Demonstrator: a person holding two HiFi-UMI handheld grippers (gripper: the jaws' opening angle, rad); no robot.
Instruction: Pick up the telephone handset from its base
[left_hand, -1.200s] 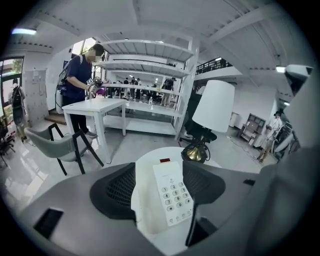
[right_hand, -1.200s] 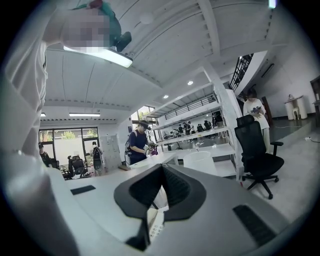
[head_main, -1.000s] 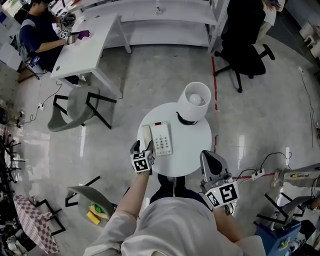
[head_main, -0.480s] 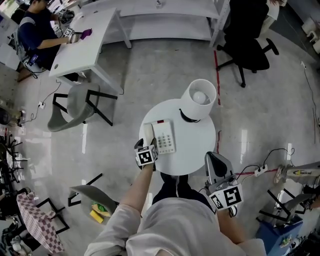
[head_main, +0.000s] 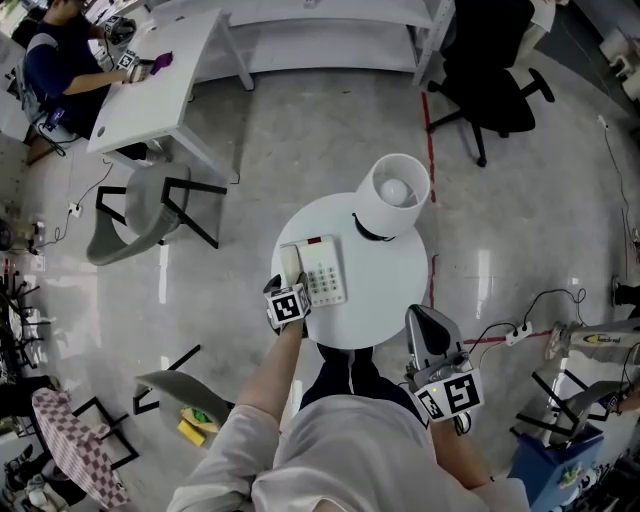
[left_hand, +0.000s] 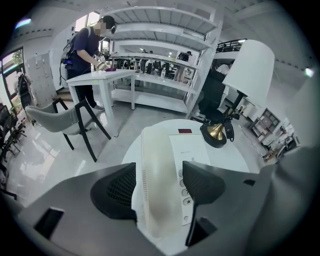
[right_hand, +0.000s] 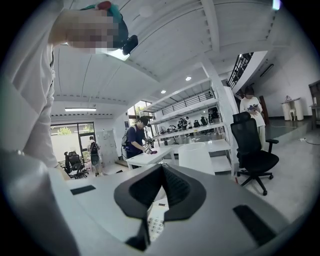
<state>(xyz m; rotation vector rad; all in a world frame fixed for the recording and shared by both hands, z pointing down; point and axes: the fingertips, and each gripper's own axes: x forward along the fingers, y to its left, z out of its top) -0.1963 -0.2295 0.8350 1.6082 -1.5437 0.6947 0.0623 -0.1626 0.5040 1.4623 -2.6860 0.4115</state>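
While the handset (left_hand: 150, 150) is lying in its base (head_main: 327, 272) at the round table's (head_main: 385, 295) left edge, I am holding my left claw (left_hand: 157, 187) spread astride its near end, ready to squeeze; my right claw (right_hand: 161, 189), jaws together on nothing, is hanging beyond the near-right edge.

A round white tabletop (head_main: 390, 300) stands in the middle of a glossy grey floor. At its far right edge is a lamp (head_main: 392, 195) with a white shade, set on a brass-coloured foot (left_hand: 216, 135). A red tape line (head_main: 428, 140) runs along the floor beyond it, beside a black office chair (head_main: 490, 80). Far left, a person (head_main: 55, 62) is at a white desk (head_main: 160, 85), with a grey chair (head_main: 128, 212) just nearer. White shelving (head_main: 330, 35) lines the far side. A power strip (head_main: 517, 336) with cables lies on the right.
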